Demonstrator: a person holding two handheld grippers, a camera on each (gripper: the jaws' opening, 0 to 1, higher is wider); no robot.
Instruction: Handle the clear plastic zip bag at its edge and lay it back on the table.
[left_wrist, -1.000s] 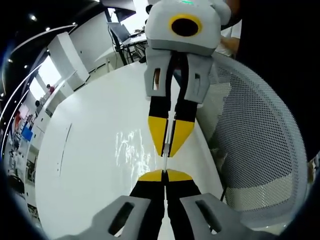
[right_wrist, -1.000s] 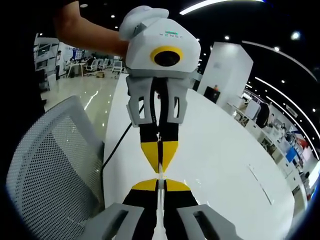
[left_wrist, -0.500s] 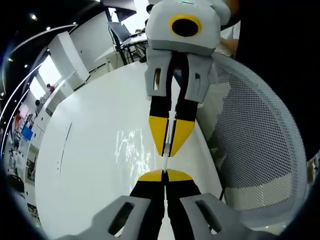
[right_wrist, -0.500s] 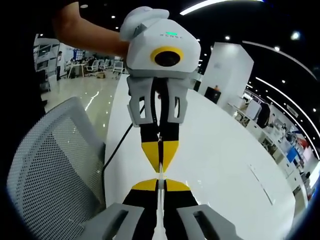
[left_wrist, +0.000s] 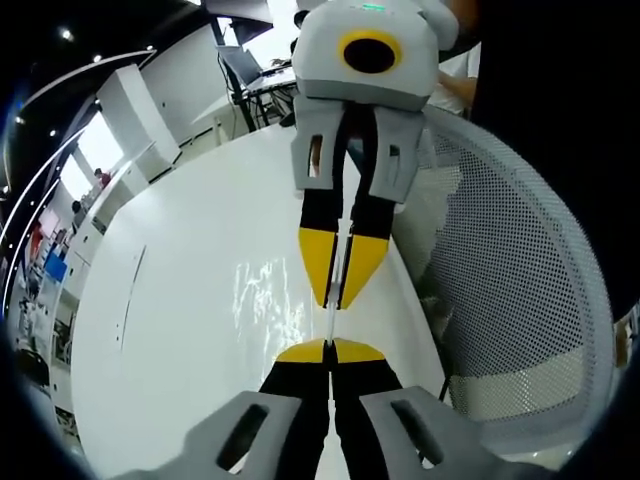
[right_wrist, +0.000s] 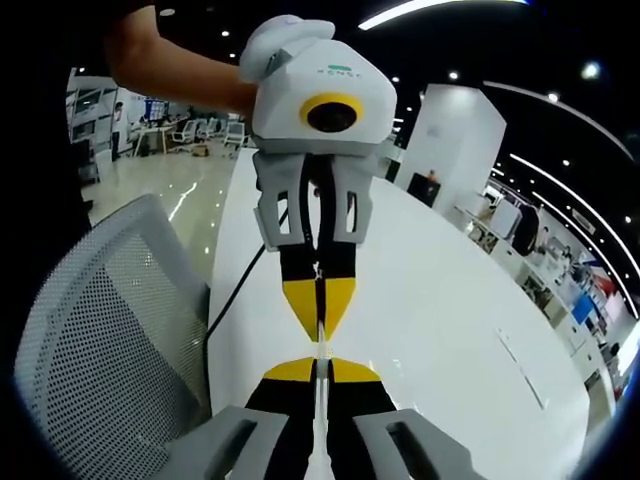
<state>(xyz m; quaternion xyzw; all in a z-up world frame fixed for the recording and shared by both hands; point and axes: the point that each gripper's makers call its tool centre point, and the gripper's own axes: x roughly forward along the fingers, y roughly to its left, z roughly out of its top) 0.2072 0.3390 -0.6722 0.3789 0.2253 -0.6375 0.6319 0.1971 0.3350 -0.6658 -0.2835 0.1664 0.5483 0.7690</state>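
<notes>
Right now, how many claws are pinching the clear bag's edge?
2. The left claw is shut on the clear bag edge from one end; the right claw is shut on it from the opposite end, tips facing.

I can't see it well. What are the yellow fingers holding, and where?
Both grippers pinch the clear zip bag along its thin edge, stretched between them.
</notes>
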